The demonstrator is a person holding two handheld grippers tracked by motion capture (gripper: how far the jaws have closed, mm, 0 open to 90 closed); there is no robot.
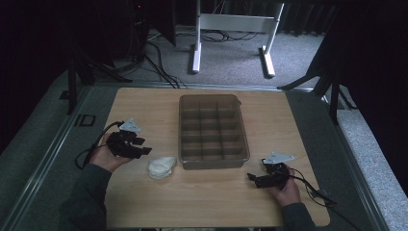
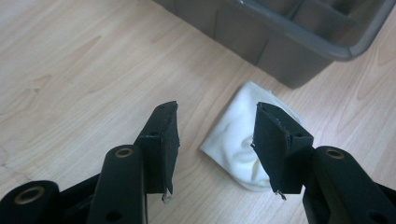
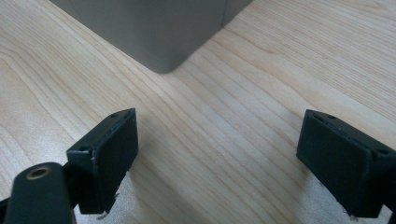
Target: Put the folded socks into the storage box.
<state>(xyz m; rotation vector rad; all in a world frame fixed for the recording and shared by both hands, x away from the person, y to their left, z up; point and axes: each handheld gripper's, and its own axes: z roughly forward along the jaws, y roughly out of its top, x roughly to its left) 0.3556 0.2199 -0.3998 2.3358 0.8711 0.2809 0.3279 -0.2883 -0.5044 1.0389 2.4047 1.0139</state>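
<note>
Fingers (image 2: 163,140) of left gripper (image 2: 217,144) are spreading wide, straddling white sock (image 2: 236,140) at 12 o'clock, readying a grasp; right gripper (image 3: 217,158) is idling wide open.

Left gripper (image 2: 215,149): two black jaws up from bottom edge, set apart, nothing between pads. Above tabletop, w/ a gap.
Cloth (image 2: 238,140): white, crumpled, lying flat on table (image 2: 74,70); seen betw. the jaws, right jaw covers part of it.
Bin (image 2: 280,42): grey plastic, w/ dividers inside, top right; near corner just beside cloth, contact can't be told.
Table: light wood grain.
</note>
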